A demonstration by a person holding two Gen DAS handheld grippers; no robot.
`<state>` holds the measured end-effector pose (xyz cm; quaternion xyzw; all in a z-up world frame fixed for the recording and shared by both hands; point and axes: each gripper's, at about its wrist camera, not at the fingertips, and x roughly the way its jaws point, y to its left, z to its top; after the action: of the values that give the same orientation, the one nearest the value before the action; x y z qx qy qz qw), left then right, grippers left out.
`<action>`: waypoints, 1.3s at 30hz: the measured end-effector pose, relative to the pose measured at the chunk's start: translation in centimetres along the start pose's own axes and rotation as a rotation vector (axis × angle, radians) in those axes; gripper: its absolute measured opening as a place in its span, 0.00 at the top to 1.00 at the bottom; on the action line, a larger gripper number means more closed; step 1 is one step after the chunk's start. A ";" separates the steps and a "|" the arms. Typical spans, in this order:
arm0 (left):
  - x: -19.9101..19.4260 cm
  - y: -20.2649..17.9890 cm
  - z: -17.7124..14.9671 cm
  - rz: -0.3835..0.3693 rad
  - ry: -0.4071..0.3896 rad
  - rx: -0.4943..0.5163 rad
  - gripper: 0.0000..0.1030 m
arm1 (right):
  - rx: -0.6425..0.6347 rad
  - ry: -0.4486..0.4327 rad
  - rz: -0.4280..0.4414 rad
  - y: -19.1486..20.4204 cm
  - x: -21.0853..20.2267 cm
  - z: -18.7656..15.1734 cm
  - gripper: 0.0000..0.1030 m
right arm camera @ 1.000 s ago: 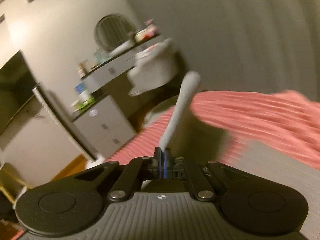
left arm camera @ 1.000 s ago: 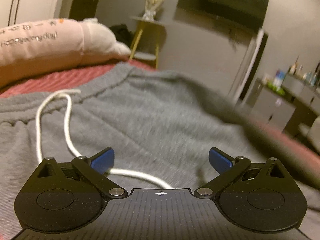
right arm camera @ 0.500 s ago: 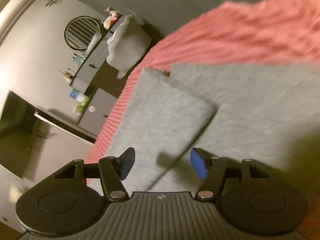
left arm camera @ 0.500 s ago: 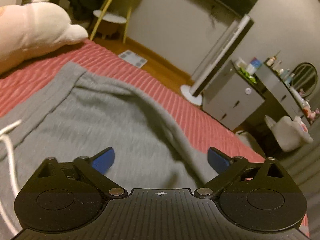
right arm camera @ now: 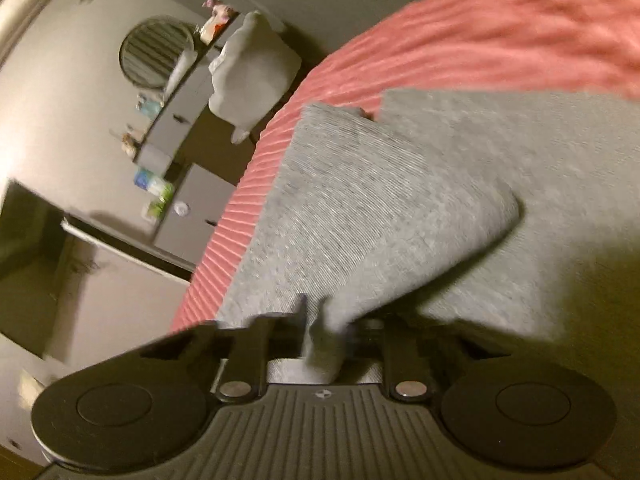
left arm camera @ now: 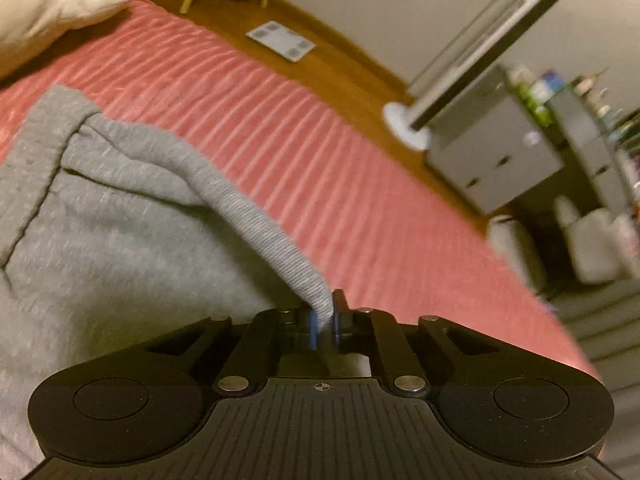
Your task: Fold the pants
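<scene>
A ribbed edge of the grey pants [left arm camera: 120, 248] is being pinched by the left gripper [left arm camera: 323, 326] at lower centre; another fold is being clamped by the right gripper [right arm camera: 326, 334], over the red bedspread [left arm camera: 280, 128].

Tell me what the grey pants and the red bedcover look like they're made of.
Grey pants: soft heathered knit, probably cotton fleece, with a ribbed cuff; matte, slightly fuzzy. Red bedcover: ridged textile, maybe corduroy-like or quilted; blur leaves it open.

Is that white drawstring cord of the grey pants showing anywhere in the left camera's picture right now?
No. The left wrist view shows only the grey knit sweatpants on the red ribbed bedspread, with no white cord in sight.
</scene>
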<state>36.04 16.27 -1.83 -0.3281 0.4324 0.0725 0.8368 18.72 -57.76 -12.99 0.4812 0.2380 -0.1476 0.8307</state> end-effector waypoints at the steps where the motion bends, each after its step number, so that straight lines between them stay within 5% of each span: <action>1: -1.7 0.1 -0.2 -0.028 -0.038 -0.002 0.91 | -0.015 -0.007 0.001 0.5 -0.5 0.3 0.95; 5: -10.0 0.7 -2.3 -0.147 -0.156 0.060 0.91 | -0.038 -0.087 0.117 2.5 -4.7 2.7 0.95; 10: -20.0 6.1 -11.3 -0.286 -0.242 0.034 0.91 | -0.071 -0.198 0.200 1.5 -12.5 4.1 0.95; 13: -19.6 9.9 -16.7 -0.195 -0.140 0.004 0.91 | -0.108 -0.197 0.139 -1.7 -15.1 3.4 0.95; 16: -16.7 13.9 -20.2 -0.091 0.001 -0.138 0.91 | -0.077 -0.132 0.027 -6.0 -14.7 1.8 0.95; 19: -15.8 15.2 -21.2 -0.048 -0.013 -0.153 0.87 | -0.027 -0.065 -0.076 -9.5 -12.7 0.3 0.95; 22: -16.6 14.0 -20.6 -0.011 -0.075 -0.093 0.62 | -0.009 -0.064 -0.077 -10.6 -12.2 -0.5 0.93; 24: -16.8 12.9 -19.6 0.022 -0.131 -0.055 0.30 | 0.025 -0.065 -0.048 -10.7 -12.0 -0.3 0.86; 25: -16.7 12.9 -19.3 0.025 -0.145 -0.067 0.29 | 0.041 -0.059 -0.033 -10.9 -11.9 -0.3 0.82; 27: -16.5 13.2 -18.6 0.011 -0.136 -0.153 0.29 | 0.057 -0.033 0.001 -10.5 -11.1 0.0 0.68; 29: -15.8 14.1 -18.4 -0.032 -0.123 -0.268 0.36 | 0.055 -0.019 0.010 -9.9 -10.3 0.3 0.66; 31: -15.7 14.9 -18.2 -0.004 -0.107 -0.313 0.79 | 0.037 -0.019 0.002 -9.2 -9.6 0.8 0.72; 32: -15.9 14.9 -18.0 0.008 -0.110 -0.290 0.88 | 0.019 -0.023 -0.003 -8.9 -9.6 1.1 0.95; 37: -20.5 13.3 -18.8 -0.067 -0.271 -0.112 0.88 | -0.127 -0.140 0.098 -5.8 -12.6 2.8 0.95; 39: -20.8 13.7 -19.7 -0.047 -0.266 -0.103 0.88 | -0.179 -0.197 0.118 -5.2 -13.8 3.3 0.95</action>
<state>4.37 18.15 -0.58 -0.3680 0.3054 0.1176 0.8703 5.46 -63.00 -7.92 0.4015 0.1389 -0.1231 0.8968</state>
